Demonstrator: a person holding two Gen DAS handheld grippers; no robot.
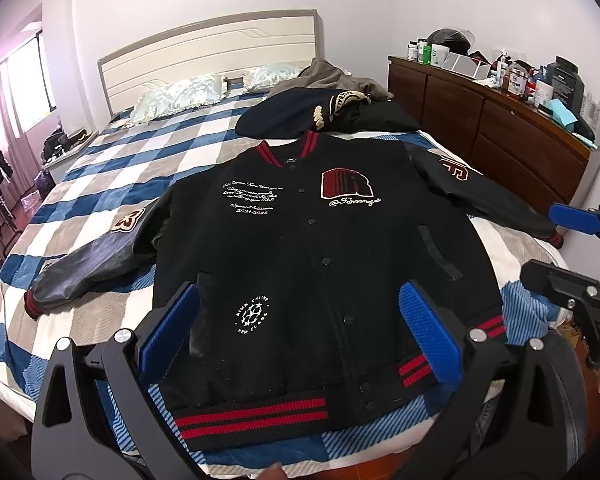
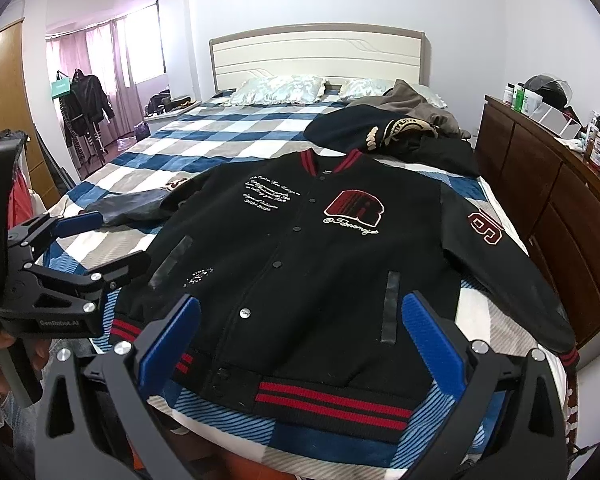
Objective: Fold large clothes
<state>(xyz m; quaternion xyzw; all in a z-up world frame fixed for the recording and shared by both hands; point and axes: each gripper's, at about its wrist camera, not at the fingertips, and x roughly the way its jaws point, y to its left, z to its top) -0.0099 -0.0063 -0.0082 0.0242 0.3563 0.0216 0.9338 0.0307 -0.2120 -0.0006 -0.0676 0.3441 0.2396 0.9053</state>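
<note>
A black varsity jacket [image 1: 312, 264] with red-striped hem and cuffs lies face up and buttoned on the bed, sleeves spread out to both sides. It also shows in the right wrist view [image 2: 308, 256]. My left gripper [image 1: 300, 332] is open and empty, hovering just above the jacket's hem. My right gripper [image 2: 300, 340] is open and empty, above the hem a little further right. The right gripper shows at the right edge of the left wrist view [image 1: 560, 248]. The left gripper shows at the left of the right wrist view [image 2: 100, 240].
The bed has a blue, white and grey checked cover [image 1: 148, 168]. Other dark clothes [image 1: 332, 116] are heaped beyond the jacket's collar, near two pillows [image 1: 180, 96]. A brown dresser [image 1: 500, 128] with clutter on top stands along the right side.
</note>
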